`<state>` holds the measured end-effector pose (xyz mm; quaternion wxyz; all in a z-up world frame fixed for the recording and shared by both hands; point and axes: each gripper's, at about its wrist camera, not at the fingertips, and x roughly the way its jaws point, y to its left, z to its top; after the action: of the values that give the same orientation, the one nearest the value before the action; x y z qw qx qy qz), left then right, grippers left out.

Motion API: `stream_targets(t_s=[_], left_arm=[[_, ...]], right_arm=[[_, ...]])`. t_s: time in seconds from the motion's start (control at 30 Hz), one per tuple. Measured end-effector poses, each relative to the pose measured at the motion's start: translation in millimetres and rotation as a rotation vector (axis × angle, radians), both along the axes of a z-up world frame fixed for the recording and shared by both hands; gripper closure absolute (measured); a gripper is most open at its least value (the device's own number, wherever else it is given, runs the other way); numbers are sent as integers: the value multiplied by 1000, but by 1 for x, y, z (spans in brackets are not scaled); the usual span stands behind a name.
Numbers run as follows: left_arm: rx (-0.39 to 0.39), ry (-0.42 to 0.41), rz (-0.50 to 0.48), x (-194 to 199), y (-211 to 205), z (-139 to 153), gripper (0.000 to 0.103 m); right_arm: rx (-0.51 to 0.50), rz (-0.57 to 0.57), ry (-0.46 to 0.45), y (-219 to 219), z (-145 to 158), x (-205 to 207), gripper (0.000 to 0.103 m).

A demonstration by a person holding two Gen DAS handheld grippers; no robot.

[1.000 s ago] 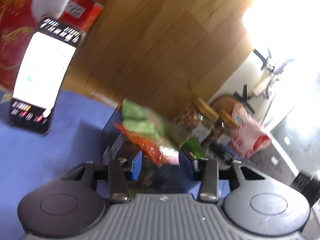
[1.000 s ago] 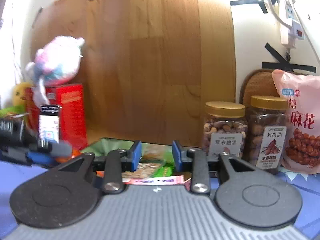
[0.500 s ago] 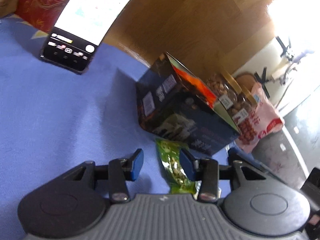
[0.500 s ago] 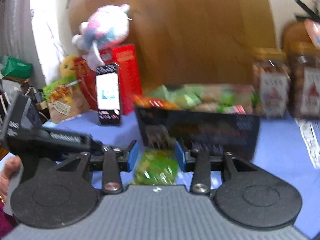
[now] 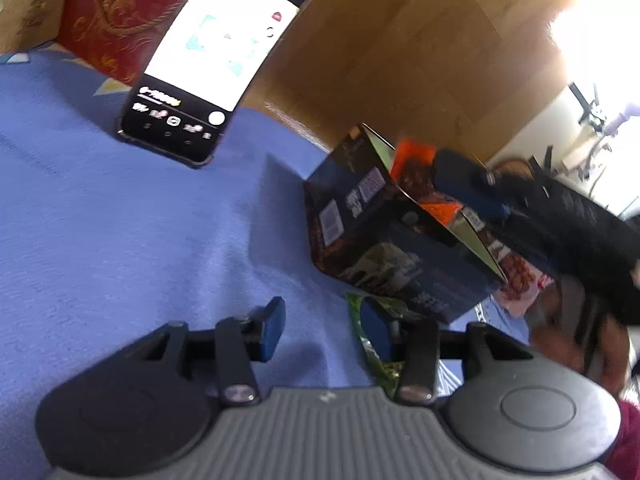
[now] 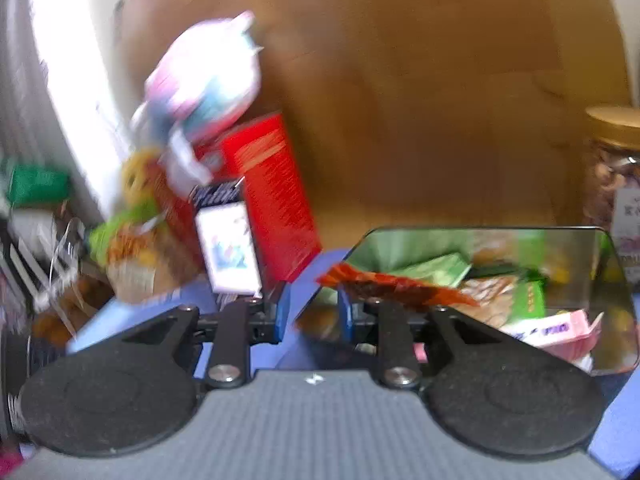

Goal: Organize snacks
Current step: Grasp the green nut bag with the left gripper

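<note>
On the blue-covered table, toward its back edge where the wooden panel rises, stands the dark snack box with its top open. The green packet lies flat on the cloth against the box's near side, outside it.

A second ago the left claw was up above the box with a bunch of green and orange packets between its fingers. Now it sits low over the table with its jaws partly apart and only bare cloth between them. The green packet lies just under and behind its right finger, not gripped.

The right claw, half a second ago back from the box and facing that green packet, is now at the box's left corner. Its jaws are closing, with nothing I can make out between them through the blur. An orange-red packet juts over the rim just beside its right finger.

I judge that most of the bunch went in and one piece ended up outside, so the green packet has yet to be put in the box.

It is a small, crinkled, glossy pouch, thin and limp by the look of it, and partly hidden by the claw. The box already holds green, tan and pink packets in a loose heap.
</note>
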<state>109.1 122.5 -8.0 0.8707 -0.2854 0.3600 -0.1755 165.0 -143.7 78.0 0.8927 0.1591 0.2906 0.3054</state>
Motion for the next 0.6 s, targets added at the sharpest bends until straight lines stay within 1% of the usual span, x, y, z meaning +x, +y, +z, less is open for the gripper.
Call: stream_targets(t_s=[0.03, 0.07, 0.17, 0.23, 0.27, 0.33, 0.37, 0.43, 0.47, 0.5, 0.53, 0.6], left_arm=[[12, -4, -9, 0, -3, 1, 60], [22, -8, -15, -1, -5, 1, 60], [47, -19, -28, -4, -10, 2, 60], [50, -21, -30, -4, -11, 2, 60], [46, -20, -31, -4, -10, 2, 60], [43, -19, -33, -4, -10, 2, 59], [41, -21, -36, -5, -10, 2, 57], [42, -28, -50, -6, -12, 3, 56], [43, -31, -60, -6, -14, 3, 56], [43, -35, -73, -6, -16, 3, 56], [43, -38, -87, -7, -19, 4, 56], [45, -46, -112, -8, -23, 4, 56]], right_arm=[[10, -58, 15, -8, -2, 7, 75], [-2, -107, 23, -13, -4, 14, 74], [-78, -282, 75, -34, -14, 27, 72], [-30, -318, 98, -54, -19, 21, 72], [-9, -324, 92, -63, -18, 12, 72], [-6, -311, 52, -74, -15, -9, 71], [-10, -295, 32, -77, -14, -21, 67], [-6, -239, 17, -83, -15, -45, 61], [7, -208, -16, -88, -17, -61, 61], [5, -185, -41, -87, -16, -71, 59], [-7, -155, -26, -88, -18, -80, 51], [-9, -117, -4, -88, -22, -96, 51]])
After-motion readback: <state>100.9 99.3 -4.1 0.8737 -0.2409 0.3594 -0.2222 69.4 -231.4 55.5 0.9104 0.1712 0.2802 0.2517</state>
